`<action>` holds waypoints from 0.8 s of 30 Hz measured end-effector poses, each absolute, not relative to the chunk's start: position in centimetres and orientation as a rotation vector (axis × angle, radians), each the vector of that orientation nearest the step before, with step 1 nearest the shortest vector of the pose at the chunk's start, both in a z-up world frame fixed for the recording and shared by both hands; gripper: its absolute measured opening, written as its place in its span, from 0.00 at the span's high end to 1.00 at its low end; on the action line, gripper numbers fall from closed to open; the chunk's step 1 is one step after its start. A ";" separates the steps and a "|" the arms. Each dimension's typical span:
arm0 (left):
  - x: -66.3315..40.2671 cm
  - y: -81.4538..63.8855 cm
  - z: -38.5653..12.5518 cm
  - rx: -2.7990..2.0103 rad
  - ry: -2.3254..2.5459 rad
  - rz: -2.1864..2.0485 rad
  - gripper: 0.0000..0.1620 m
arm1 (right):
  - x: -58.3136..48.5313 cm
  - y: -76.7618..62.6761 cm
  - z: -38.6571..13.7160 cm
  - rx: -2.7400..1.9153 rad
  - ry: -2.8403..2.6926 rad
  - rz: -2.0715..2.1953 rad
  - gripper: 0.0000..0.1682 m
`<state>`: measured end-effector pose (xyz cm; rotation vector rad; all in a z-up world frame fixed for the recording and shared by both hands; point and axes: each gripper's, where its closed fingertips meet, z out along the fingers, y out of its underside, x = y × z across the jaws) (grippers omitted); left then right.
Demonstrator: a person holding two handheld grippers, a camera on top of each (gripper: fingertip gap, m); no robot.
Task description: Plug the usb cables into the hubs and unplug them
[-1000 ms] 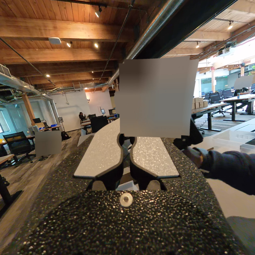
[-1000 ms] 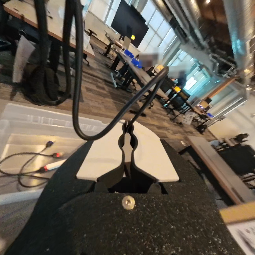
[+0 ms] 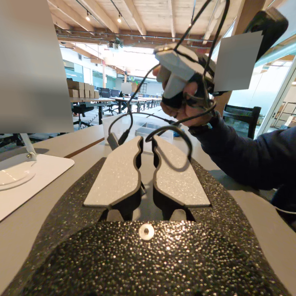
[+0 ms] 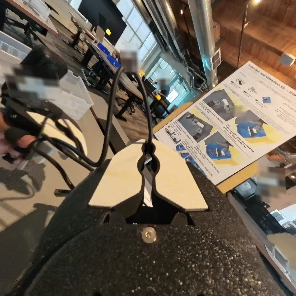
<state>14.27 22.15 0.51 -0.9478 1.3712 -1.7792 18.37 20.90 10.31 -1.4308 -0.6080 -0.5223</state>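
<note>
Your left gripper point(image 3: 147, 142) has dropped from facing the ceiling a second ago to facing the table point(image 3: 89, 144); its jaws stand parted with nothing between them; a loop of black cable point(image 3: 184, 153) lies over the right finger, unclamped. Your right gripper point(image 4: 148, 145) stays pinched shut on a thin black cable point(image 4: 110, 112), as before, now swung toward the instruction sheet point(image 4: 224, 121). A small grey hub point(image 3: 113, 141) hangs just beyond the left tips; I judge you are lining up to take it; nothing is plugged yet.
</note>
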 end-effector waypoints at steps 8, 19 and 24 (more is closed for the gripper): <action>14.2 19.1 -4.4 -0.983 1.692 -1.677 0.69 | 19.5 19.3 11.1 -1.299 -0.637 -0.504 0.99; 13.8 19.9 -4.7 -1.030 1.653 -1.790 0.69 | 18.4 17.5 12.9 -1.170 -0.639 -0.352 0.99; 13.4 20.9 -3.5 -1.110 1.514 -2.060 0.69 | 16.5 15.8 13.9 -1.077 -0.697 -0.165 0.99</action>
